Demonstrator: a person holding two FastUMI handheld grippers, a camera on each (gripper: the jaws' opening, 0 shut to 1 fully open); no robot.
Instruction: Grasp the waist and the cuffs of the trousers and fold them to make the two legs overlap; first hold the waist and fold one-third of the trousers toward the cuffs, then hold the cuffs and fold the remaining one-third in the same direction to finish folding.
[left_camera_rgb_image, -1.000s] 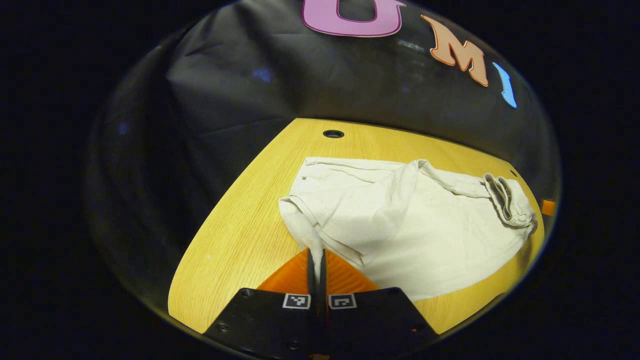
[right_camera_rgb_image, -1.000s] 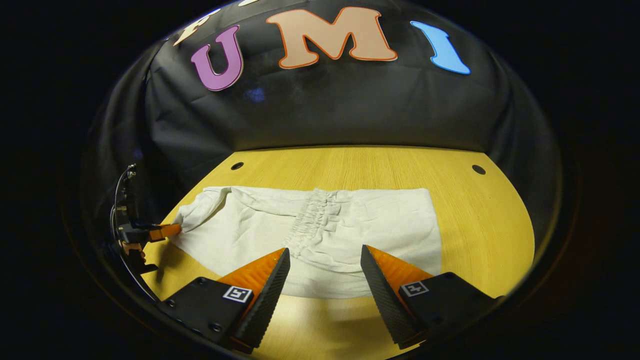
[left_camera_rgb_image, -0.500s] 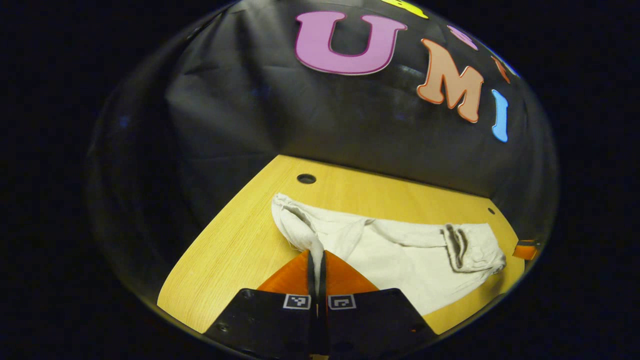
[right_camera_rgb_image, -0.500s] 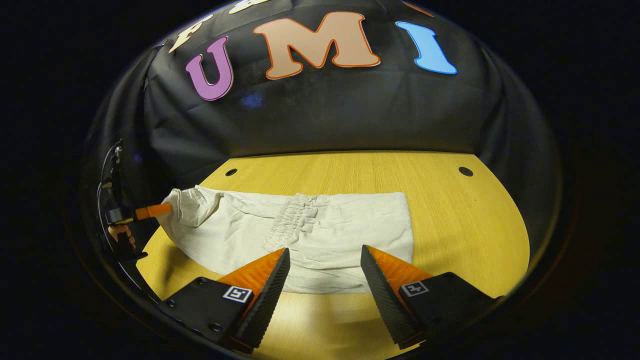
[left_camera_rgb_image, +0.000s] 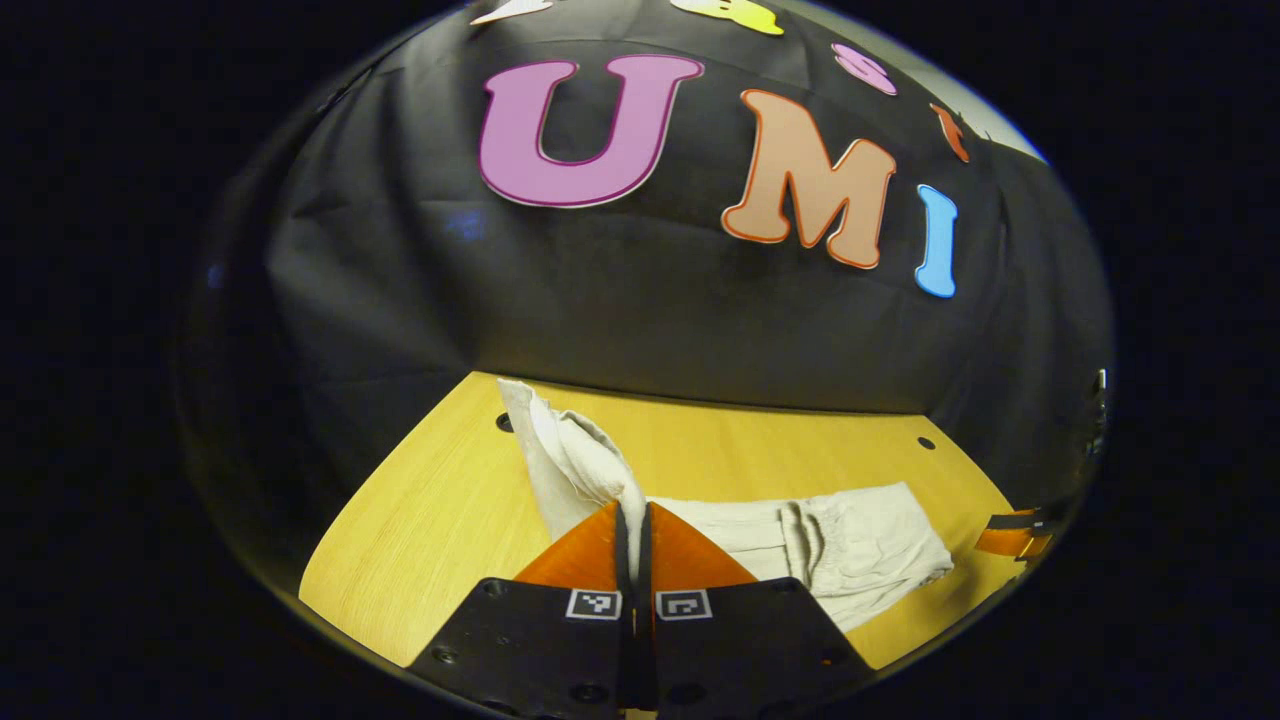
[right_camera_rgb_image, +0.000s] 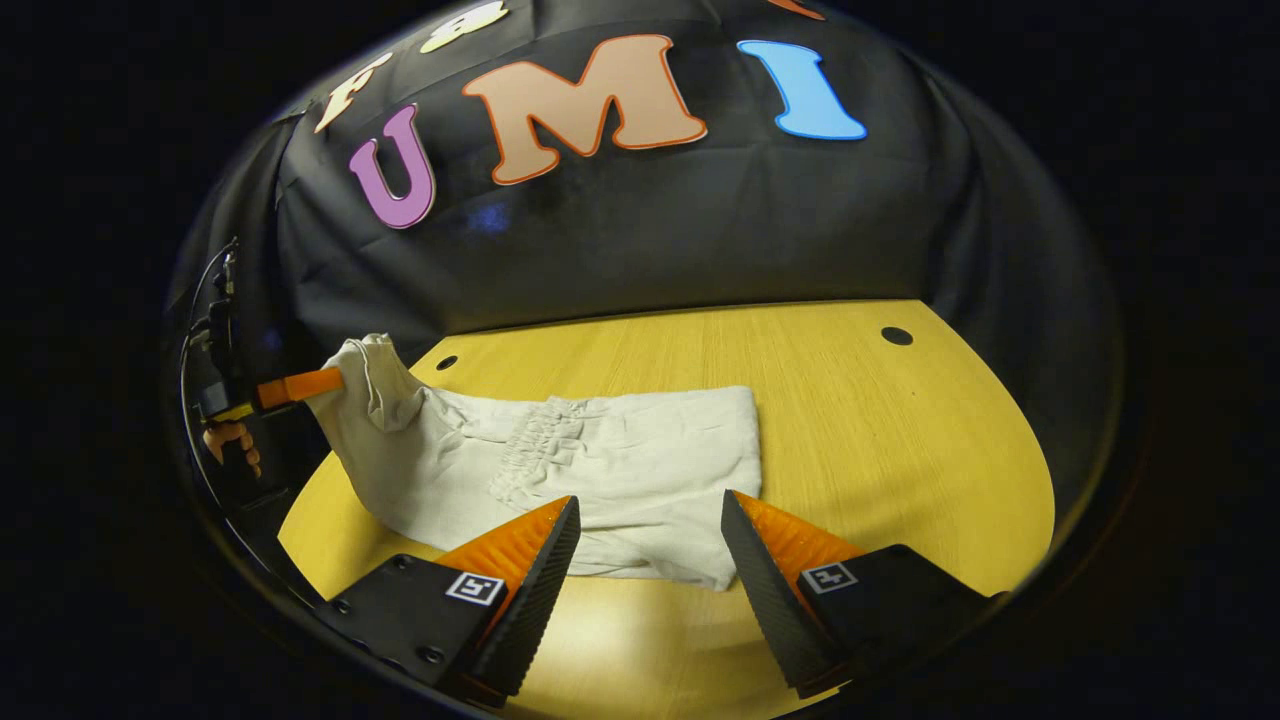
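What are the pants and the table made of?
The trousers look like soft woven cloth, maybe cotton or linen: matte, off-white, creased, with a gathered stretchy waist, and drooping where the left gripper lifts one end. The table looks like pale yellow wood or a wood-look laminate: fine straight grain lines, a smooth, slightly shiny top.

Left gripper (left_camera_rgb_image: 634, 520) body: black housing plates, one per finger, with dark screws near the edges.
Left gripper markers: one small square black-and-white tag per plate, at the finger base.
Right gripper (right_camera_rgb_image: 650, 545) fingers: wedge-shaped, ribbed outer faces, finely textured inner faces.
Right gripper markers: one square tag per black plate; screws on the left plate.
Left gripper, far-left in the right gripper view: dark frame with thin looping cables; a hand (right_camera_rgb_image: 228, 441) below.
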